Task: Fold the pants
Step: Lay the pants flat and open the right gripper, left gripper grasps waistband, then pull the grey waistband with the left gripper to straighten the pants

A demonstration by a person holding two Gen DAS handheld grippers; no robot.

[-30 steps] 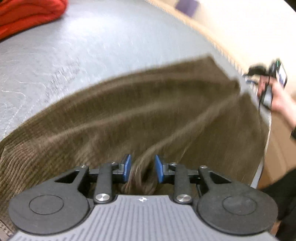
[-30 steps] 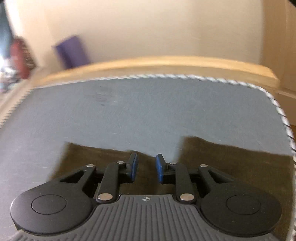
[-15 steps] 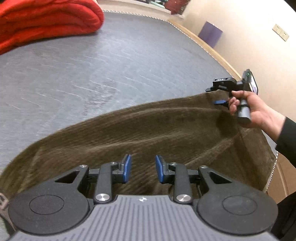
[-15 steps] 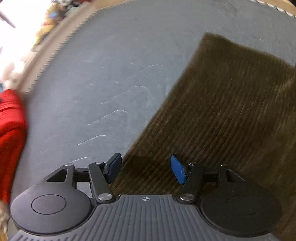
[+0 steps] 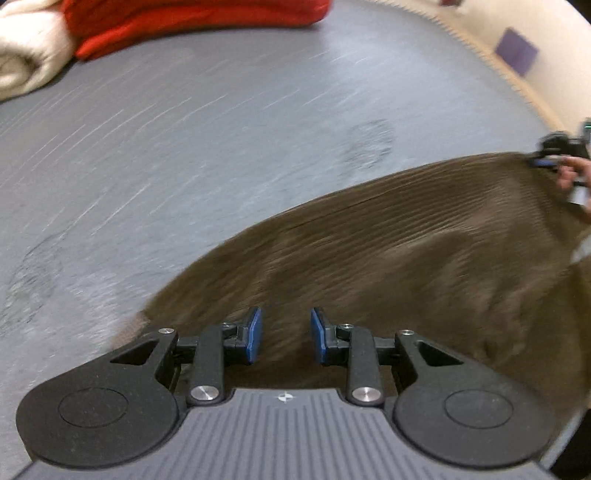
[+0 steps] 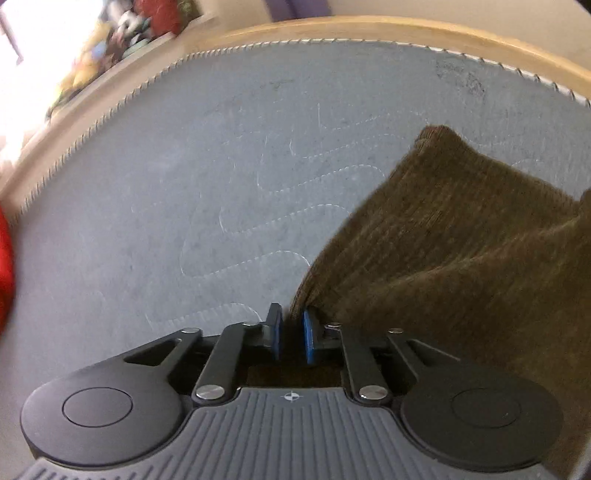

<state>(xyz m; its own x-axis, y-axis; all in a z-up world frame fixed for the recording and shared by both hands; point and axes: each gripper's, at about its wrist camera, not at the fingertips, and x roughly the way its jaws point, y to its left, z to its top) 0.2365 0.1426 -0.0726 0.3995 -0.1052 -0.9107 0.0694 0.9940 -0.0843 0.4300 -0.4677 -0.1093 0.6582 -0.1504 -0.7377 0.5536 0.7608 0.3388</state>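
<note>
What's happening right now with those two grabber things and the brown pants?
Left hand-held gripper open over brown pants. Right hand-held gripper pinching pants edge. Pants spread on grey mattress. Red blanket far off, not obstructing.

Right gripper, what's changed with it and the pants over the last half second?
The right gripper has narrowed from wide open to close on the near edge of the brown pants. The left gripper stays parted over the cloth, and the pants remain on the grey mattress.
</note>
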